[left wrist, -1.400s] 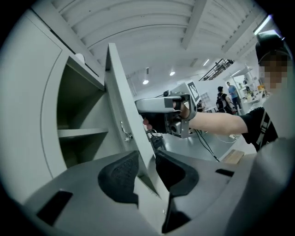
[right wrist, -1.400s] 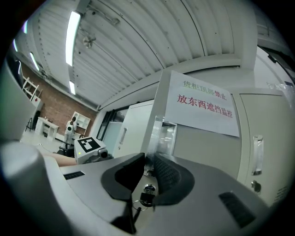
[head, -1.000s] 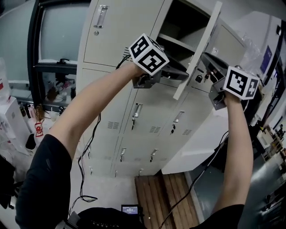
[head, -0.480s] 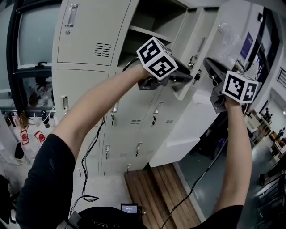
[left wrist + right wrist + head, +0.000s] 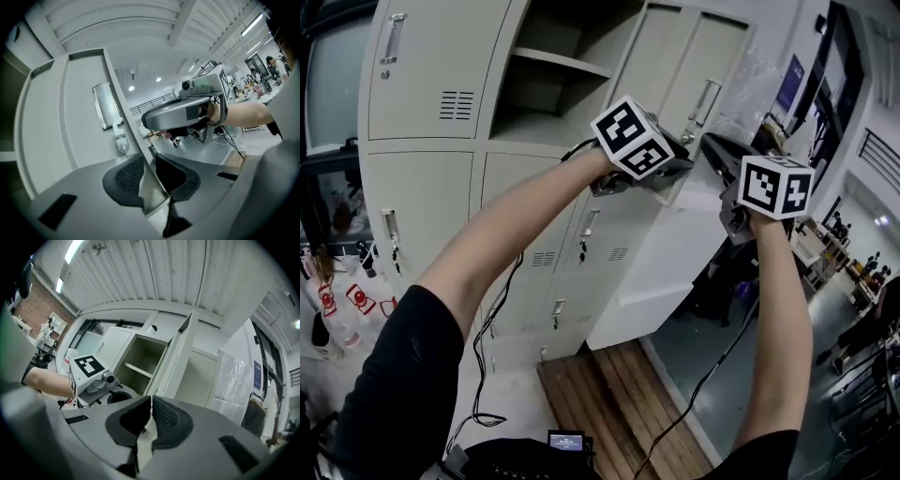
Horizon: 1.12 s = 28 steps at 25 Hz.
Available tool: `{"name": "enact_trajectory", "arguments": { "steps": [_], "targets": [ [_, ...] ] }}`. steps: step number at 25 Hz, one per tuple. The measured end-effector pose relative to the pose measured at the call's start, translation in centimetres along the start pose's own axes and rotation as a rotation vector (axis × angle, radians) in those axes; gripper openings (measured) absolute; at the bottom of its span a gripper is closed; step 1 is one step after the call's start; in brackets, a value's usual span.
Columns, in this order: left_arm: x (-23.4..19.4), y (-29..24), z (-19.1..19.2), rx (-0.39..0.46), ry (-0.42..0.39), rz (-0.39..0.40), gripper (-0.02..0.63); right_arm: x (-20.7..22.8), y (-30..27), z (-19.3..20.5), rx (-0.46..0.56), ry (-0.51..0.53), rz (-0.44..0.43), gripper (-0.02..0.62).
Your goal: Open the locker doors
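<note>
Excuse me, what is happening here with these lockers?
A person holds the upper locker door, swung wide open, with two handheld grippers. The left gripper has just been closing its jaws on the door's edge; the right gripper pinches the same door. The compartment behind stands exposed, with one shelf; the lockers below are shut.

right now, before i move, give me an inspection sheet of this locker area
surface: no table; wooden boards on the floor below the lockers
job's things: upper locker door swung open, shelf inside; neighbouring doors shut
clutter: small red-labelled items at left, too small to tell
grippers: left gripper clamps the door's lower corner, jaws have just been closing; right gripper clamps the same door's edge
cables: black cable hangs from the left gripper to the floor; second cable from the right
surroundings: window at left, plastic sheet beside the lockers
</note>
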State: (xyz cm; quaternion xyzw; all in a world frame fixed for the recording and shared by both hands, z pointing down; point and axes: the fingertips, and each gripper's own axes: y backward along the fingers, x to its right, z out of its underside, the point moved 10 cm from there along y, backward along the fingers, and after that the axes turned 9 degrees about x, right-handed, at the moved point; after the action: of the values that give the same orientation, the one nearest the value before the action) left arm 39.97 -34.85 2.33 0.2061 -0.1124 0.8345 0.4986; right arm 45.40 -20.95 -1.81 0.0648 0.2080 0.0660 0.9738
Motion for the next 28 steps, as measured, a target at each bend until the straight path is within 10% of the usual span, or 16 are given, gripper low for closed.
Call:
{"name": "enact_trajectory", "arguments": {
  "steps": [16,28],
  "targets": [
    [-2.3,-4.1,1.7,0.012,-0.020,-0.014,0.083,4.1,-2.0,4.0,-0.027,-0.015,-0.038,0.035],
    [-1.9,0.2,1.6,-0.136,-0.158,-0.145,0.074,2.0,-2.1,3.1,-0.014,-0.029,-0.025,0.035]
  ]
}}
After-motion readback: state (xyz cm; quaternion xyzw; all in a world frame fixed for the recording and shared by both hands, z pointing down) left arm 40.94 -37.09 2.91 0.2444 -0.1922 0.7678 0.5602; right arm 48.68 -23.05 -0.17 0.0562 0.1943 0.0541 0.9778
